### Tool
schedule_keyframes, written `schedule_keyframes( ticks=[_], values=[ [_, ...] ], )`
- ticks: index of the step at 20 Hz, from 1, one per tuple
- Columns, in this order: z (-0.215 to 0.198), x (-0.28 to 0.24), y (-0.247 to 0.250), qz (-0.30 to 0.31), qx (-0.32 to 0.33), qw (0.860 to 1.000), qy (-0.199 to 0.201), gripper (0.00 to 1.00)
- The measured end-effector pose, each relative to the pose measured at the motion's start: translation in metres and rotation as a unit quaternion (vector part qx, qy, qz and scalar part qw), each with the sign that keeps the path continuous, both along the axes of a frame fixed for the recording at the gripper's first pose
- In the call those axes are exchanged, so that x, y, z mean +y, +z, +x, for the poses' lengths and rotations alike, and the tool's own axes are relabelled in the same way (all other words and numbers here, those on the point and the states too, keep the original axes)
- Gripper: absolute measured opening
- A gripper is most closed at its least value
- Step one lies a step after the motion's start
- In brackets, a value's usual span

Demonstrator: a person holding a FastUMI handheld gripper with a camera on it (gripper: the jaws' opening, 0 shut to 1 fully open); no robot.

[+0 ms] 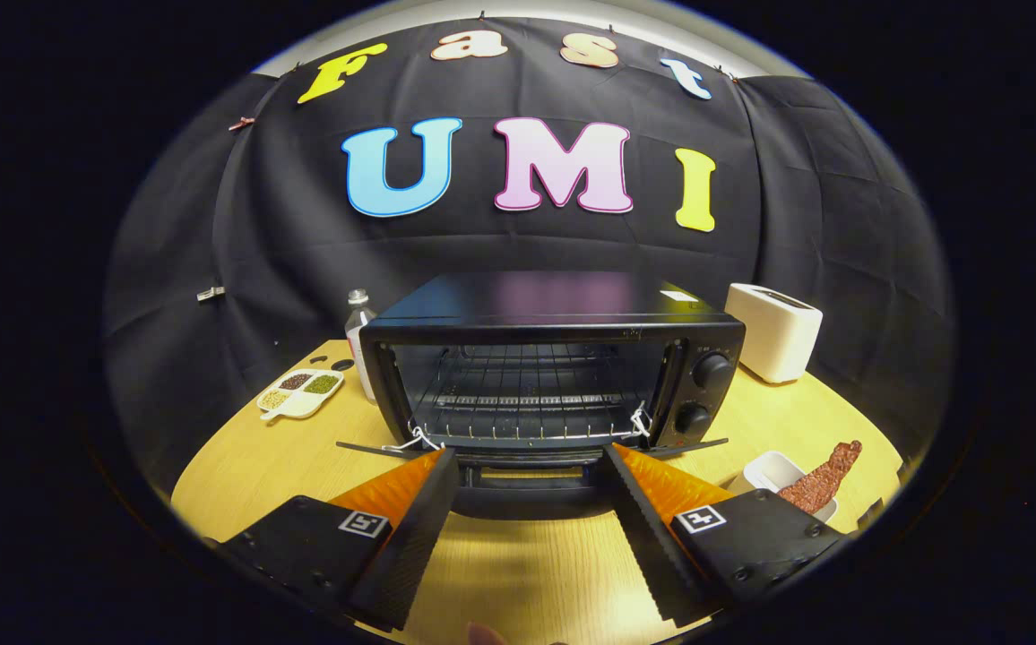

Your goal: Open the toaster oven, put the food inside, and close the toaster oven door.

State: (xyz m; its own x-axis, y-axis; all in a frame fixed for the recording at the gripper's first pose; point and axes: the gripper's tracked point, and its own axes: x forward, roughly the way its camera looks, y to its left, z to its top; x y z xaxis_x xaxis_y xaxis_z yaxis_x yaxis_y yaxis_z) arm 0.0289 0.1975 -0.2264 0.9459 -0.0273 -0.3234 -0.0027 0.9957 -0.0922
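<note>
My gripper point(531, 461) spread wide at the open toaster oven point(554, 376) on a wooden table point(518, 573).
My fingers hold nothing, tips just before the lowered door point(527, 479); the strip of food point(823, 479) lies in a white dish point(773, 470) beside my right finger, black cloth behind.

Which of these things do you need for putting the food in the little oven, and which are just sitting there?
Needed:
toaster oven, its door already open
strip of food in the white dish
gripper, fingers open and holding nothing, either side of the door

Just sitting there:
white toaster
bottle
divided tray of grains
</note>
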Motion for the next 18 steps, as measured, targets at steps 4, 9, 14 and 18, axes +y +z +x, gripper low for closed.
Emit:
schedule_keyframes(
  ticks=[4,9,14,18],
  values=[
    [-0.01,-0.001,-0.011,0.007,0.011,1.0,-0.002,1.0],
    [-0.03,-0.004,-0.041,0.012,0.054,0.998,-0.003,1.0],
    [-0.046,-0.002,-0.064,0.008,0.099,0.995,0.026,1.0],
    [-0.055,-0.013,-0.063,0.02,0.124,0.991,0.052,1.0]
  ],
)
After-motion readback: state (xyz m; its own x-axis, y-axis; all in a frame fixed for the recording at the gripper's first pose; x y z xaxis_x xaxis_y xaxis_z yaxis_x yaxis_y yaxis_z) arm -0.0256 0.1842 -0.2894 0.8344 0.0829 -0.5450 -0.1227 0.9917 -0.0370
